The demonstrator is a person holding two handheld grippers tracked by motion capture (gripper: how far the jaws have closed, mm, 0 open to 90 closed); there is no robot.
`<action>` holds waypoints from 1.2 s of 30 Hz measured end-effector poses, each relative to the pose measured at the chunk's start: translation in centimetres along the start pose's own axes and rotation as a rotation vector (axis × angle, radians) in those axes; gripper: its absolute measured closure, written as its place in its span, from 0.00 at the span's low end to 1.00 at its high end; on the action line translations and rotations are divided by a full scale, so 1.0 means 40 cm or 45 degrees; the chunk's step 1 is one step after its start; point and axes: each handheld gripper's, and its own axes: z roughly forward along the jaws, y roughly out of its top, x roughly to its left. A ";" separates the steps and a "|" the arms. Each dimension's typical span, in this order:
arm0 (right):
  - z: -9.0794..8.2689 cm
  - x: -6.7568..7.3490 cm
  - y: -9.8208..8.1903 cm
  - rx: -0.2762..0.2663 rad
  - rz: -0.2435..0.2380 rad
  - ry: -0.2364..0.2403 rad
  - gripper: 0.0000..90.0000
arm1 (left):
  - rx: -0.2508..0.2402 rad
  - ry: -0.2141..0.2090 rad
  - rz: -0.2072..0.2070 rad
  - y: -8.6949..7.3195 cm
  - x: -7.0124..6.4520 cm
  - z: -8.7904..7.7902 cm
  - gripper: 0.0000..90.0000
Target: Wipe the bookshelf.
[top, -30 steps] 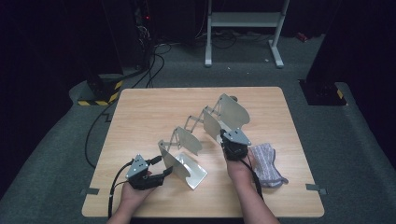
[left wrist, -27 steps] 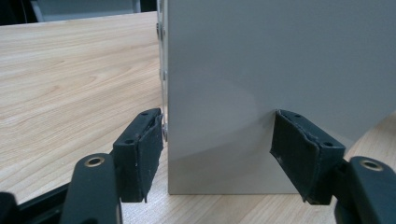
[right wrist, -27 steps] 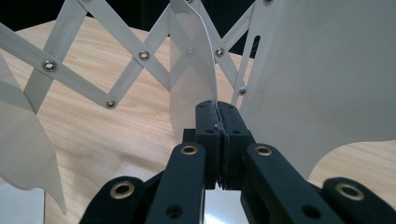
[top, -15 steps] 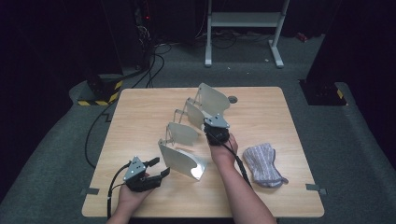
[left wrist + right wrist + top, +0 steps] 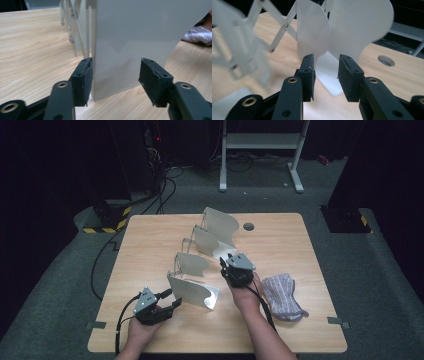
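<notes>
White folding rack point(image 5: 200, 265): 4 upright curved panels w/ scissor links, stretched diagonally across table centre.

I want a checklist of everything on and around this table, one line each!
Surface: light wooden table with a round cable hole.
Job's things: white folding rack, four upright panels joined by scissor links, stretched out across the middle.
Clutter: grey sock lying flat by the right forearm.
Grippers: left tool jaws have just been closing, one pad at the nearest panel's edge, the other apart from it; right tool jaws have just been opening, with nothing between them, close to a far panel.
Cables: black cable from each tool; more on the floor.
Surroundings: grey carpet, white stand legs, dark curtains.
</notes>
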 end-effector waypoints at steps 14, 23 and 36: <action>-0.175 -0.002 -0.164 0.039 0.028 0.049 0.64 | 0.017 0.064 0.006 0.010 -0.043 0.032 0.66; -0.189 0.007 -0.189 0.070 0.040 0.072 0.61 | 0.031 0.090 0.056 0.026 -0.071 0.076 0.68; -0.196 0.037 -0.215 0.098 -0.012 0.078 0.55 | 0.027 0.088 -0.010 0.055 -0.107 0.154 0.71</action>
